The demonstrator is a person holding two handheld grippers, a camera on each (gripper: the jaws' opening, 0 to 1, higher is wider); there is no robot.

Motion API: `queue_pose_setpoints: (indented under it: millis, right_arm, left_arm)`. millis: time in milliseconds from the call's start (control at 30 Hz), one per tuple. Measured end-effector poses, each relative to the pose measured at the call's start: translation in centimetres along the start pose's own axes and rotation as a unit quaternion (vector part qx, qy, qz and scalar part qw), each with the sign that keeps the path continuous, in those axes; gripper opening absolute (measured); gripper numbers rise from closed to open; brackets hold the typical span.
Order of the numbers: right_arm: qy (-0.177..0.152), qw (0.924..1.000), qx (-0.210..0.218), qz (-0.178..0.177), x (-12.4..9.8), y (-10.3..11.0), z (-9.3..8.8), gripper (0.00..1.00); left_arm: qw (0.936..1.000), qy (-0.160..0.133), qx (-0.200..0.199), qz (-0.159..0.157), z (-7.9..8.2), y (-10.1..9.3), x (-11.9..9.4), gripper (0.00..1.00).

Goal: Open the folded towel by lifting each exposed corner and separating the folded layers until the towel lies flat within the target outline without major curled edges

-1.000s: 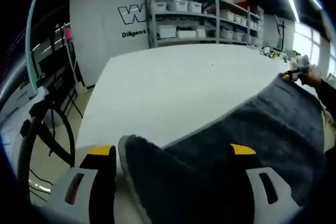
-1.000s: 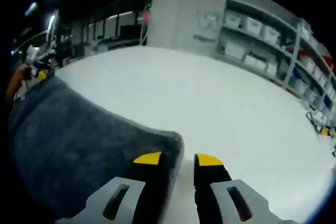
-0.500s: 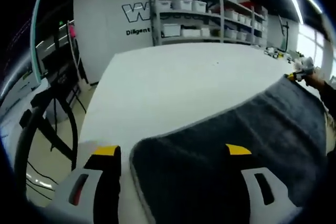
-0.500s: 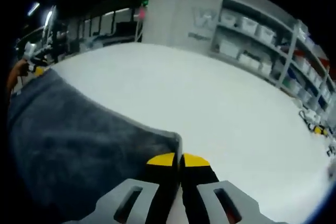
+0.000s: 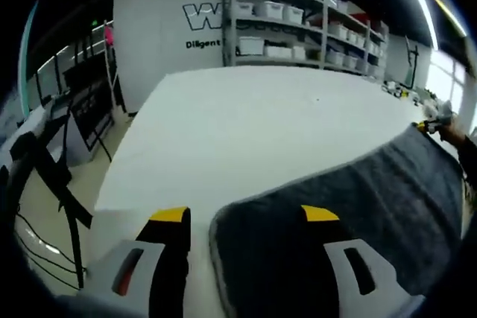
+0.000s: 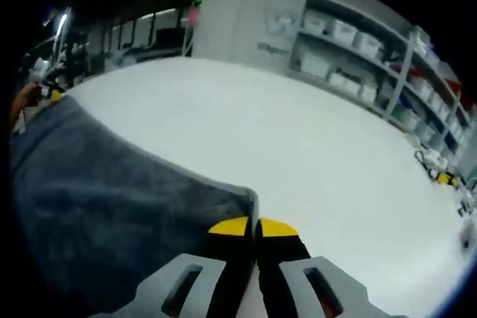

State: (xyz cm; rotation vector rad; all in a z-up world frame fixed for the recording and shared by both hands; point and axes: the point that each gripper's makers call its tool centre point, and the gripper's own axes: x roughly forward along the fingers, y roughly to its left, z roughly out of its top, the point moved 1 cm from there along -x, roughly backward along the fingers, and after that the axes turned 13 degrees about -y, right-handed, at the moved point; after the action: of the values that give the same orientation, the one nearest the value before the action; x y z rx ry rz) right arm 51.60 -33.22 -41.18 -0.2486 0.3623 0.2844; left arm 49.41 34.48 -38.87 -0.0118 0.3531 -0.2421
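Towel (image 6: 112, 206) corner in right gripper (image 6: 256, 226)

A broad white table (image 5: 246, 121) is seen across the middle of the left gripper view, its near left corner reaching toward the lower left of the frame. A dark grey towel (image 5: 358, 206) is spread directly on it, covering the lower right of that view, with a rounded corner at lower centre. In the right gripper view the same table (image 6: 313, 154) runs from upper left to the right edge, and the towel (image 6: 104, 199) is laid over the lower left of the frame.
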Motion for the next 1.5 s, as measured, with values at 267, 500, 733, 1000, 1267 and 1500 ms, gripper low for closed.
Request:
queue_pose_setpoints:
  millis: [267,500,733,1000,1267,1500]
  right_arm:
    - [-0.001,1.0,0.002,-0.003,0.0,-0.4,-0.1,0.0]
    - [-0.005,1.0,0.004,-0.002,0.0,-0.5,-0.1,0.0]
    - [-0.007,0.9999,-0.007,-0.013,0.2,-0.8,0.0,0.0]
    - [-0.013,0.9996,-0.015,-0.02,1.0,-1.4,0.3,0.0]
    - [-0.016,0.9987,-0.031,-0.037,2.2,-2.6,0.6,0.0]
    - [-0.022,0.9985,-0.023,-0.044,2.8,-3.3,0.8,0.0]
  left_arm:
    - [0.9996,0.016,0.016,0.015,-0.9,2.1,1.4,0.35]
    - [0.9996,0.011,0.026,0.001,-1.0,1.4,1.7,0.18]
    - [0.9986,0.009,0.051,-0.011,-0.6,1.0,2.3,0.06]
    - [0.9982,-0.004,0.059,-0.004,-0.2,0.9,2.9,0.03]
    - [0.9974,-0.016,0.071,-0.001,1.0,2.7,5.3,0.03]
    - [0.996,-0.022,0.086,0.002,1.1,3.5,6.1,0.03]
